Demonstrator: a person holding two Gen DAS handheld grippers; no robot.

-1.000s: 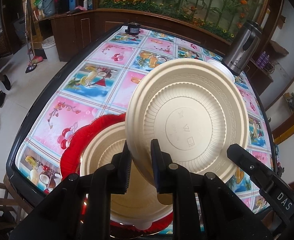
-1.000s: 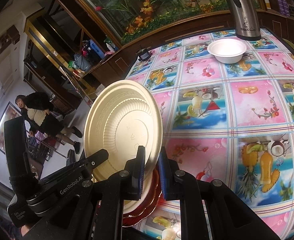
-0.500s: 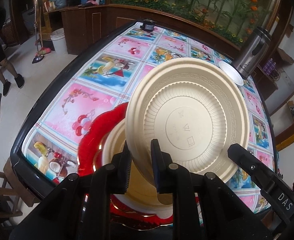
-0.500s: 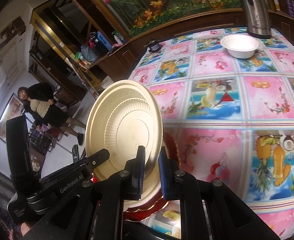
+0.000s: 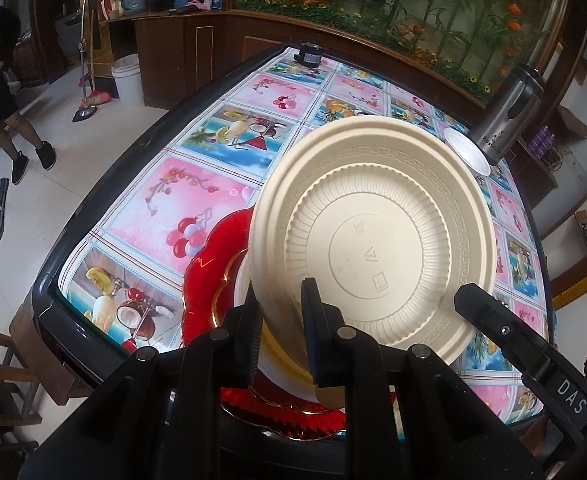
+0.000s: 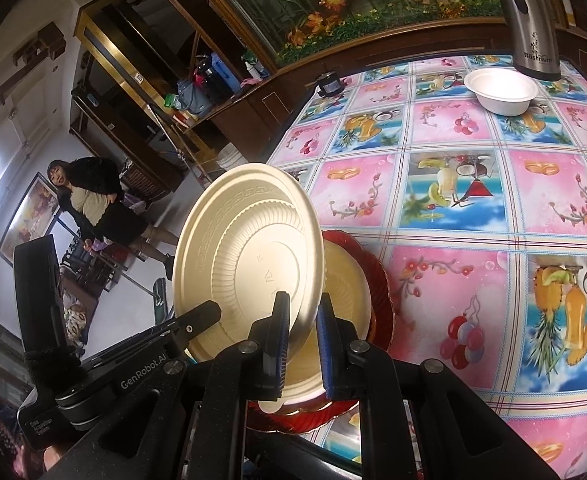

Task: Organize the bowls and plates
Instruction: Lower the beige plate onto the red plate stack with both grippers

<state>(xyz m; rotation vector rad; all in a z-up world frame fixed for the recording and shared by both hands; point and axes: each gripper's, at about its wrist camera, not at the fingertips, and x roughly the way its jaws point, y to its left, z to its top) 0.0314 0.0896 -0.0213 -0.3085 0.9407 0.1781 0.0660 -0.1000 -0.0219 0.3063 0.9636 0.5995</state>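
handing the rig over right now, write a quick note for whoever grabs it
Left gripper: shut on the rim of the beige plate.
Right gripper: shut on the same plate's rim, at another spot; both hold it tilted, underside to the cameras, off the table.
Below it: a red plate near the table edge with another beige plate lying in it.
White bowl stands alone at the far end, beside the steel flask.
Done: one beige plate stacked on the red one.
Left: probably lower the held plate onto that stack, then deal with the bowl.
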